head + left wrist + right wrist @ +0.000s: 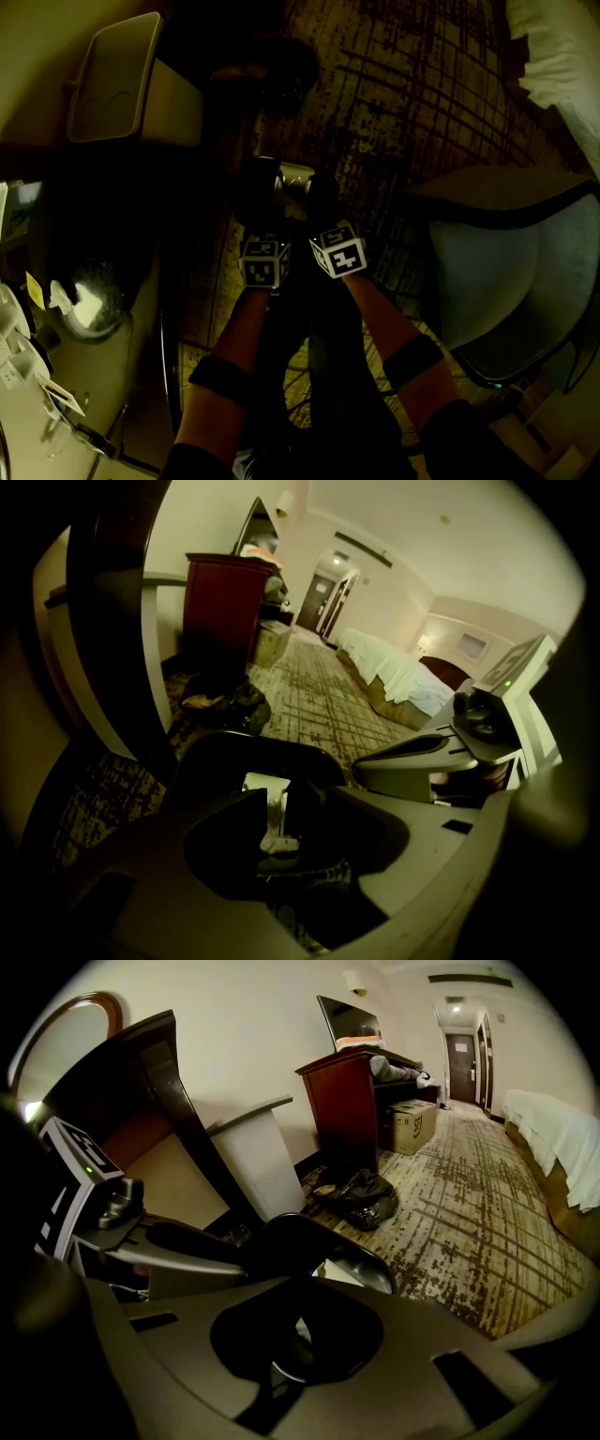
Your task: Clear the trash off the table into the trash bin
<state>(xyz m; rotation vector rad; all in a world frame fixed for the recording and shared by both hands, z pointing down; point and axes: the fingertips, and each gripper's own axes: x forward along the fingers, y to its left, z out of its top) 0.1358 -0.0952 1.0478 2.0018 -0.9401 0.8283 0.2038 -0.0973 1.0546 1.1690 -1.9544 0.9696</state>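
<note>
Trash bin (292,1224): dark, smooth, slight gloss at rim. White paper scrap (272,808): matt, creased. Carpet (469,1213): woven, rough. Dresser (347,1101), 12 o'clock in right gripper view: polished red-brown wood. Floor bag (366,1199): glossy black plastic.

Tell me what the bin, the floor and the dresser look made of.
Bin: dark and smooth, with a gleam inside the rim, so plastic or metal; too dim to tell which.
Floor: carpet, matte woven pile with a crossed-line pattern.
Dresser: reddish-brown wood or veneer, with a slight sheen on its side.
</note>
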